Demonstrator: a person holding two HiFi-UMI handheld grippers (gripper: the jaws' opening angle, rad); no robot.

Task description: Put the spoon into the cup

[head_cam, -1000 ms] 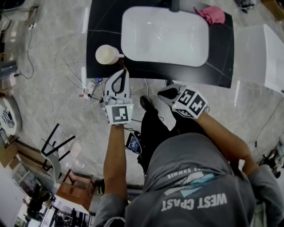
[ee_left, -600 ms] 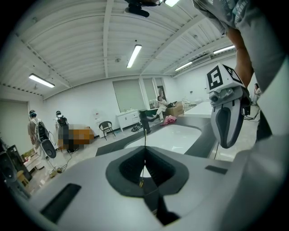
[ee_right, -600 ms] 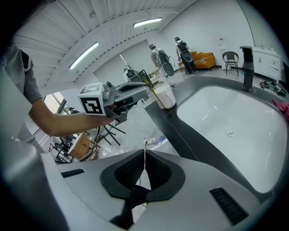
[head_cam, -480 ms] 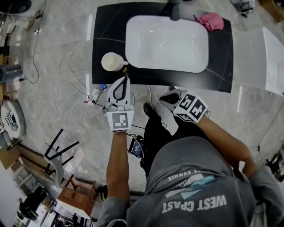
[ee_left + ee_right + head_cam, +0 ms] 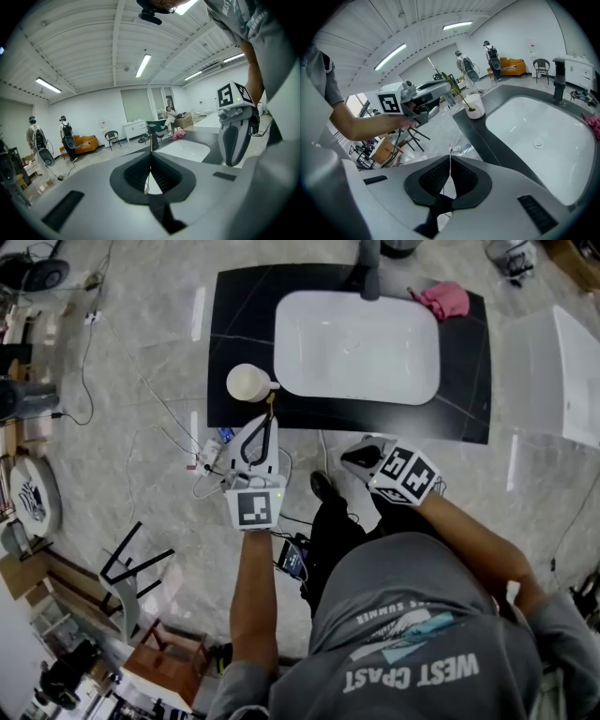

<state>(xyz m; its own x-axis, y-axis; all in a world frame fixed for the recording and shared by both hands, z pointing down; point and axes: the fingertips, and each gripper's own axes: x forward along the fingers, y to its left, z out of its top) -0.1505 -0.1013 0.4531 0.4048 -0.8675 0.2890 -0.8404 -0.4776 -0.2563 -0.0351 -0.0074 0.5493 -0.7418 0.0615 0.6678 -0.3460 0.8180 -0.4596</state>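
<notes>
Now left tool (image 5: 266,420) — spoon (image 5: 271,404) gripped, near cup (image 5: 248,383)

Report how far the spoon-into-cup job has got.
Done: the spoon is held by the left gripper, jaws shut on its handle. In hand: it hangs just short of the cup on the counter. Left: carry it over the rim and release it inside; the cup looks empty from above. The right gripper is shut, holding nothing.

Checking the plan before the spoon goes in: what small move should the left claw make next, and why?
Probably shift the left claw, shut on the spoon, toward the cup: the spoon's tip sits beside the cup's handle, not over its mouth.
</notes>
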